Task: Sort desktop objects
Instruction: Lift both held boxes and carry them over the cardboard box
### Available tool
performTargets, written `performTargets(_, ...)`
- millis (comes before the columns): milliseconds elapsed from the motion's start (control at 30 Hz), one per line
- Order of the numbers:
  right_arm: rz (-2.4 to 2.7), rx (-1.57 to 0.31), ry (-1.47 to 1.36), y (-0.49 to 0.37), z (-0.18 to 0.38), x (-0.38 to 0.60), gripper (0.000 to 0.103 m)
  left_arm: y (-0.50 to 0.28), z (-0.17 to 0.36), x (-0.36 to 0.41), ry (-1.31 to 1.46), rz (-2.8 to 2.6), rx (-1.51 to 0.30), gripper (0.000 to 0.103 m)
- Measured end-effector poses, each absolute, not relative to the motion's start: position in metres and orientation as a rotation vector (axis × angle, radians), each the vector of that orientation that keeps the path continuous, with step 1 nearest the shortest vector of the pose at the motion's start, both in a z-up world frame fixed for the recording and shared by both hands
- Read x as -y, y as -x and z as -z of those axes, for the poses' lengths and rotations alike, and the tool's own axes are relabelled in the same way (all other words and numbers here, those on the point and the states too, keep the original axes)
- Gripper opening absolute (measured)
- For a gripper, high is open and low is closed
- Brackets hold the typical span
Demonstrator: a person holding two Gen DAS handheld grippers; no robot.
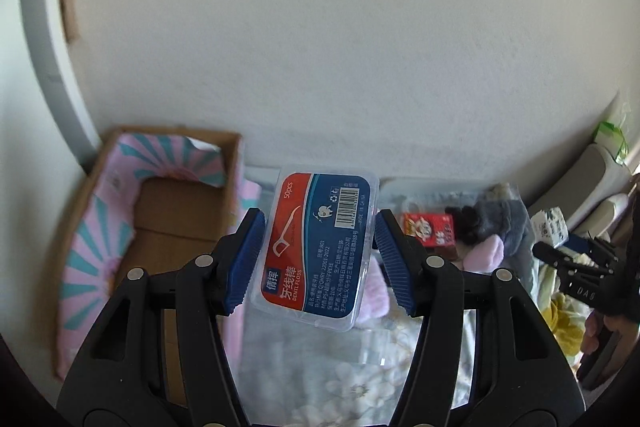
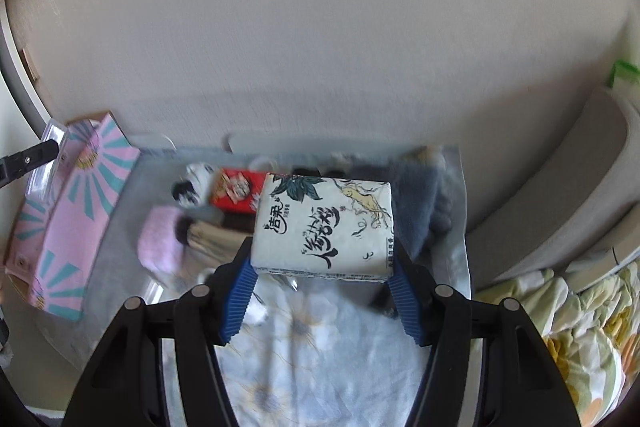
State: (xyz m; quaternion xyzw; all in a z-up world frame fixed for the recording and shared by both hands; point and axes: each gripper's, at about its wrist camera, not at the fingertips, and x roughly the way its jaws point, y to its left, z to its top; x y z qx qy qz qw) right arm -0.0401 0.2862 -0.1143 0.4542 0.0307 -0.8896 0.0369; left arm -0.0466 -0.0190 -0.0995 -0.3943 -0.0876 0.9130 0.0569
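My left gripper (image 1: 320, 259) is shut on a clear dental floss box (image 1: 320, 251) with a red and blue label, held up above the table. The right gripper (image 2: 322, 291) is shut on a white tissue pack (image 2: 324, 227) with black lettering, also lifted off the surface. To the left stands an open cardboard box (image 1: 176, 219) with a pink and teal pattern, seen in the right wrist view as a pink box (image 2: 68, 219). In that view the left gripper (image 2: 24, 159) shows at the far left edge with the clear box (image 2: 48, 163) over the pink box.
A clear tray (image 2: 460, 219) by the wall holds a red carton (image 2: 236, 191), a grey plush toy (image 2: 424, 211), a pink soft item (image 2: 160, 243) and a black-and-white item (image 2: 192, 183). A floral cloth (image 2: 320, 347) covers the table. Bedding (image 2: 580, 327) lies right.
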Motion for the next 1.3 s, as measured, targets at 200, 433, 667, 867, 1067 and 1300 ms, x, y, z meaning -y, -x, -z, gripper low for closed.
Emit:
performTargets(200,2.705,-0.135,-1.294,0.061,0.085,-0.252,0.058,0.035,0.076,0.061,1.174,-2.862,0.305,0.054)
performTargets(433,2.591,-0.177,-1.207,0.084,0.065,-0.184,0.058,0.017,0.074,0.11,1.251,-2.94,0.328,0.054)
performTargets(667,2.412,-0.274,-1.135,0.098,0.061,-0.096,0.058,0.003,0.079,0.145,1.34,-2.968,0.379,0.054)
performTargets(867,2.219,-0.297,-1.147,0.115,0.077,-0.018,0.058,-0.007,0.099,0.152,1.404,-2.949,0.426,0.054)
performTargets(1067,2.066,-0.376,-1.224,0.131,0.113,0.042,0.058,-0.016,0.125,0.152,1.487,-2.913,0.432,0.054)
performTargets(1300,1.965,-0.446,-1.292,0.134,0.144,0.077,0.058,-0.019,0.144,0.15,1.561,-2.874,0.439,0.054)
